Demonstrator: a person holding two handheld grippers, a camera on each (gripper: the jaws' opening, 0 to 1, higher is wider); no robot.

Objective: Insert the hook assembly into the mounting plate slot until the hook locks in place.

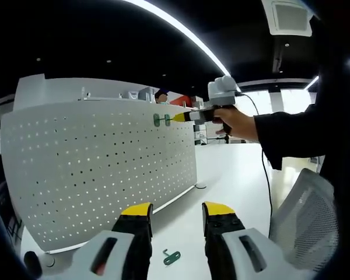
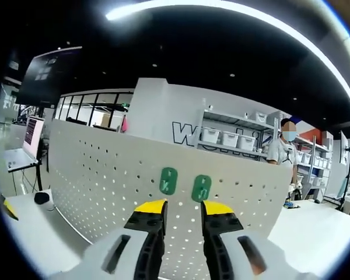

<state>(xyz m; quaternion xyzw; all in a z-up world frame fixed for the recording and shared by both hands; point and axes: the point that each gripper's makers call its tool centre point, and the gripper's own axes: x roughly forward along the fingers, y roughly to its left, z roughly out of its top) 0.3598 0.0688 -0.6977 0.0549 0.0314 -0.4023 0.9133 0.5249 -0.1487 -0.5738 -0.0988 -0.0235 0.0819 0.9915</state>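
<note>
White pegboard point(image 1: 99, 169) stands on white table point(image 1: 233, 175), two green hooks point(image 2: 185, 185) mounted; spare hook point(image 1: 171, 256) on tabletop. Both grippers' jaws apart, empty. Dark ceiling, shelving point(image 2: 230, 137) behind.

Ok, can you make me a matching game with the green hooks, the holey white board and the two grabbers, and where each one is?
Things:
1. Two green hooks
2. Single green hook
3. Right gripper
4. Left gripper

Places:
A. Lying flat on the white table
B. Raised to the pegboard's upper edge
C. Mounted side by side near the top of the pegboard
D. Low above the table, jaws apart and empty

Pairs: 1-C, 2-A, 3-B, 4-D
</note>
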